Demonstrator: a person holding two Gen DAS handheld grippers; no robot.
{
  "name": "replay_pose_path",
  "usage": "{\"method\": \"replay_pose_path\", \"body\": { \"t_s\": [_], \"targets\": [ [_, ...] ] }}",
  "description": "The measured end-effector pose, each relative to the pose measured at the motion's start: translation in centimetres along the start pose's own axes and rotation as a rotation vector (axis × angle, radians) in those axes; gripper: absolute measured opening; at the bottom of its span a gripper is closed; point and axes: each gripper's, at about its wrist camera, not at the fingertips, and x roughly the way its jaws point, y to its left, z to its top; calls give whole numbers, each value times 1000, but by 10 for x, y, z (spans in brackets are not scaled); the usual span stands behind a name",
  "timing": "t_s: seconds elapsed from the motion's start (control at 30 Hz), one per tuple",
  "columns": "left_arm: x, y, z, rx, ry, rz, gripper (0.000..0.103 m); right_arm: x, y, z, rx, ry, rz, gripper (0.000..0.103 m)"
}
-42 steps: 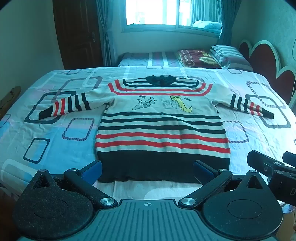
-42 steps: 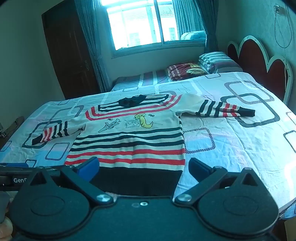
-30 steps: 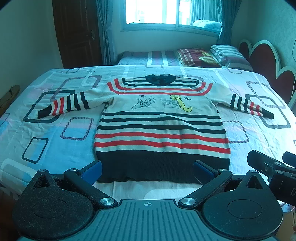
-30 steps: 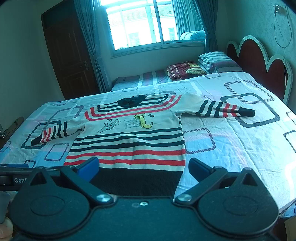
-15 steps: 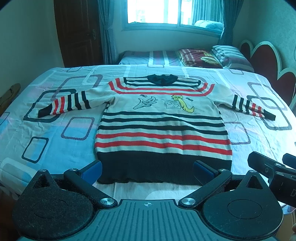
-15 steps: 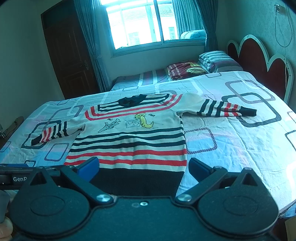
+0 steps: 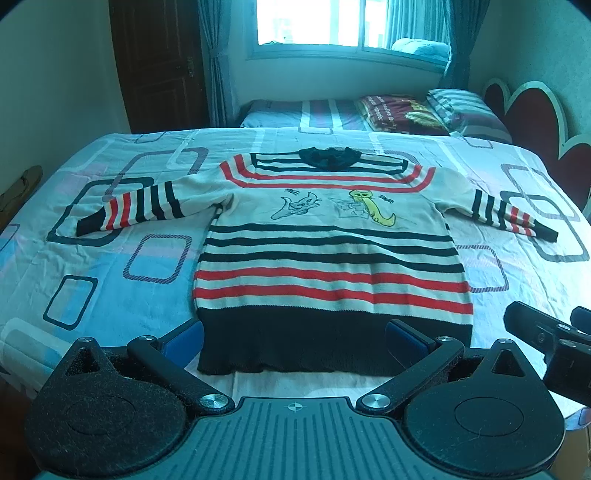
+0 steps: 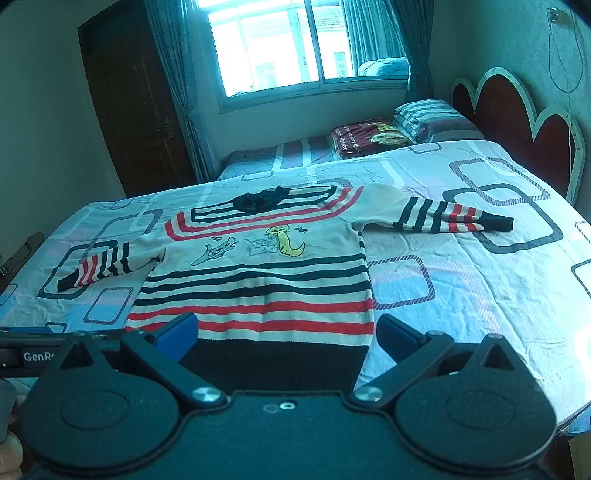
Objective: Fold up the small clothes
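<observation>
Daylight from the blown-out window casts a bluish tint; fisheye bends edges.

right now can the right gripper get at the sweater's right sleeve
Probably yes. The right gripper is open and holds nothing. The sleeve lies flat on the bedspread ahead and to its right, with nothing on the cloth between. It would need to move forward first.
</observation>
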Motion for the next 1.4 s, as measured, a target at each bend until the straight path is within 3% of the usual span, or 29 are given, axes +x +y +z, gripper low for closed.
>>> {"method": "replay_pose_path", "body": {
  "t_s": [0.43,0.73,1.13,1.4],
  "targets": [
    [46,10,34,-35,38,-25,103,41,-4,22,31,9,-58,102],
    [107,9,70,25,40,-2,103,85,-12,44,88,-10,-113,102],
    [196,6,129,56,59,-57,103,153,-21,84,153,-48,-221,101],
    [252,-17,145,63,113,-73,103,199,-63,98,214,-11,-266,94]
  ]
}}
